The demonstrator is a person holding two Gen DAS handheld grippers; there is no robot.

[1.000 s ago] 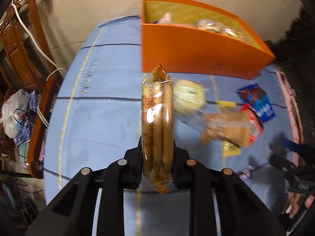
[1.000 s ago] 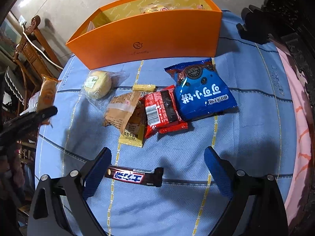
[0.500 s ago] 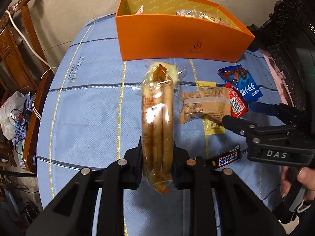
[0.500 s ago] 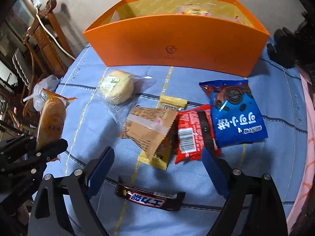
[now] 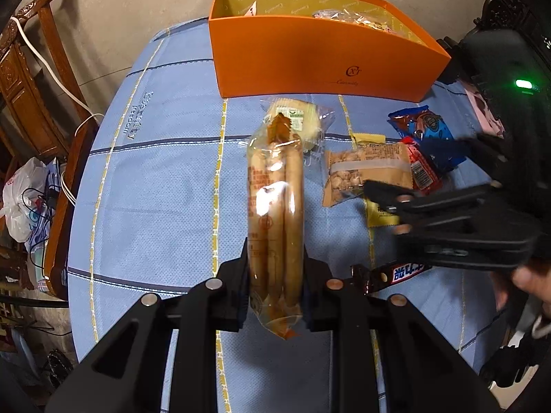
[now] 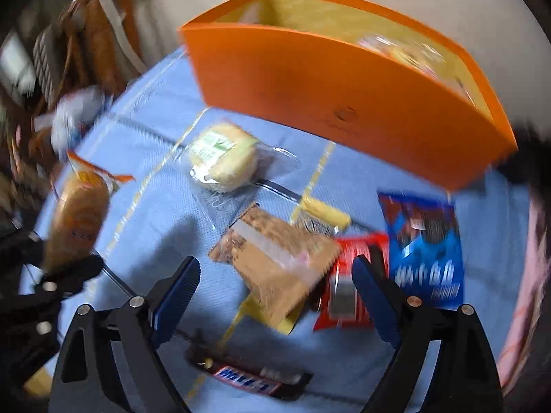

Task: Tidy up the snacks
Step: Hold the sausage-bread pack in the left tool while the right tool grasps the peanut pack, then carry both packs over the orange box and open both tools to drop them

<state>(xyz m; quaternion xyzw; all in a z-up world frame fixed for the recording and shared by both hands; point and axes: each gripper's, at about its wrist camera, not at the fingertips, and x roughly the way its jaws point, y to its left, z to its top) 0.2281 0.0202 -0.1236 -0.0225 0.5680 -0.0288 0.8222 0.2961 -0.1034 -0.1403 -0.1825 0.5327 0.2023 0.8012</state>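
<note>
Left wrist view: left hand-held gripper (image 5: 275,285) clamped on bread pack (image 5: 275,206), level above tablecloth (image 5: 155,189); right hand-held gripper (image 6: 275,289) wide apart.

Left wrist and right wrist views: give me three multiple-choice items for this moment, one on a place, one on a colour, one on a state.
1. Where does the chocolate bar lie?
A. in the box
B. on the blue cloth
C. on the chair

2. What colour is the box?
A. orange
B. green
C. white

3. What is the left gripper doing?
A. open, holding nothing
B. shut on the bread pack
C. shut on the blue bag

Answers: 1 B, it lies on the cloth near both grippers. 2 A, its walls are orange. 3 B, its fingers clamp the bread pack above the cloth; the right gripper is open.
</note>
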